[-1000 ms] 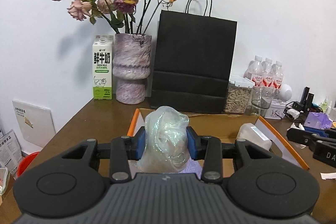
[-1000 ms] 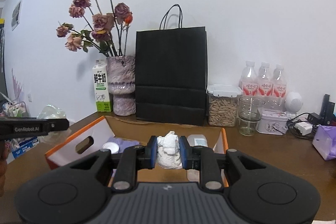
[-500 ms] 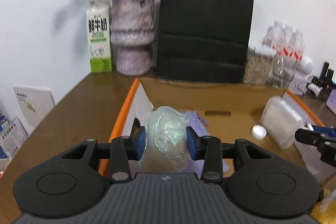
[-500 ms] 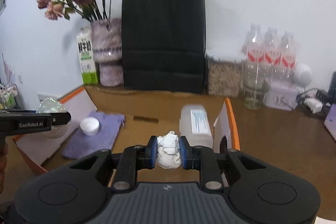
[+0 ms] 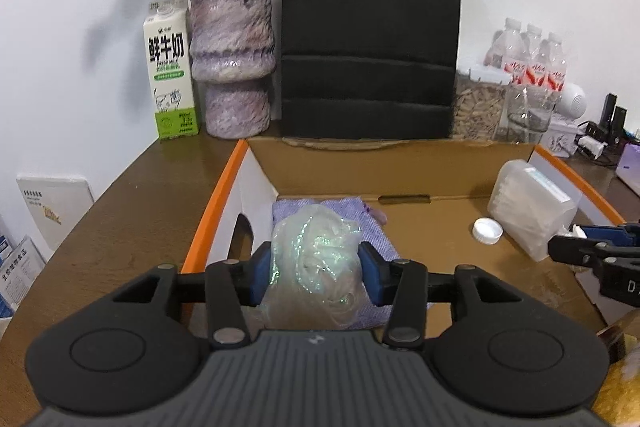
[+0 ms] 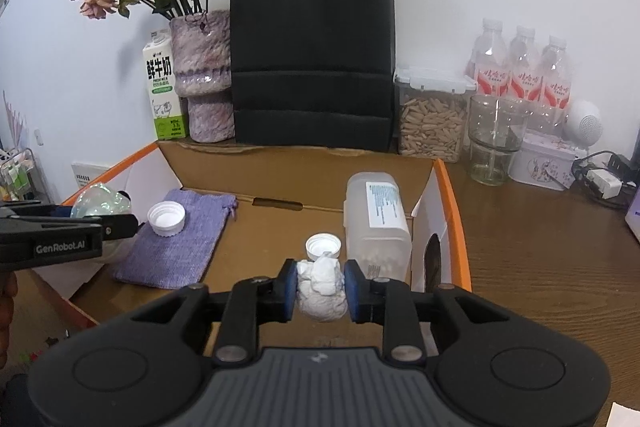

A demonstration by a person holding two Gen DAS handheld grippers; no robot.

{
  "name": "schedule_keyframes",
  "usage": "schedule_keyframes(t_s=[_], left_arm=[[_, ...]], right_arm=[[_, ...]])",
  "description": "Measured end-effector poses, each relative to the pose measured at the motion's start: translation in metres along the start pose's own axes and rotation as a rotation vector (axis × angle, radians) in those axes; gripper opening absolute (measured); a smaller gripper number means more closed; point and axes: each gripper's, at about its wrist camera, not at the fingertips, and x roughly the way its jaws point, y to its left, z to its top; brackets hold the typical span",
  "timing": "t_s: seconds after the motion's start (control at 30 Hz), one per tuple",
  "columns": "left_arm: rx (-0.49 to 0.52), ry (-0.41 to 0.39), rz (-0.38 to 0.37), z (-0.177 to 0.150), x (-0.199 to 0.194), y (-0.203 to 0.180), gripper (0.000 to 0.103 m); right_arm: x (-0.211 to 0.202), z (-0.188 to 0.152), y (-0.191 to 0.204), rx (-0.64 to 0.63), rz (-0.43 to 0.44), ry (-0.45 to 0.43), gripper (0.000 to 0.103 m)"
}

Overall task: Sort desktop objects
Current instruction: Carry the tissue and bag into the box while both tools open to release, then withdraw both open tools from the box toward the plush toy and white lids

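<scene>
Holding a crumpled iridescent film wad (image 5: 316, 263), left tongs (image 5: 316, 273), jaws just widening, pads touching it, above the purple pouch (image 5: 372, 227). Right tongs (image 6: 321, 289), likewise widening, bracket a white paper wad (image 6: 321, 291) over the cardboard box (image 6: 280, 163); cap (image 6: 323, 246) just beyond.

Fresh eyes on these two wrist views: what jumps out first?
Each claw carries a crumpled wad over the open cardboard box: the left claw has iridescent plastic wrap between its pads, above the purple pouch; the right claw has a white paper ball, and both have just been opening. Behind the box stands a tall black paper bag.
</scene>
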Motion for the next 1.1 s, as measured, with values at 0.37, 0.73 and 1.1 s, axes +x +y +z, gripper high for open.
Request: schedule_keyframes(t_s=[0.37, 0.73, 1.1], left_arm=[[-0.028, -0.13, 0.019, 0.006, -0.024, 0.0, 0.103], [-0.026, -0.15, 0.031, 0.008, -0.031, -0.003, 0.103], [-0.018, -0.168, 0.037, 0.01, -0.046, -0.003, 0.103]], right_arm=[[-0.015, 0.008, 0.005, 0.008, 0.015, -0.047, 0.103], [-0.023, 0.011, 0.005, 0.009, 0.008, -0.068, 0.103], [-0.04, 0.016, 0.006, 0.012, 0.005, -0.1, 0.103]])
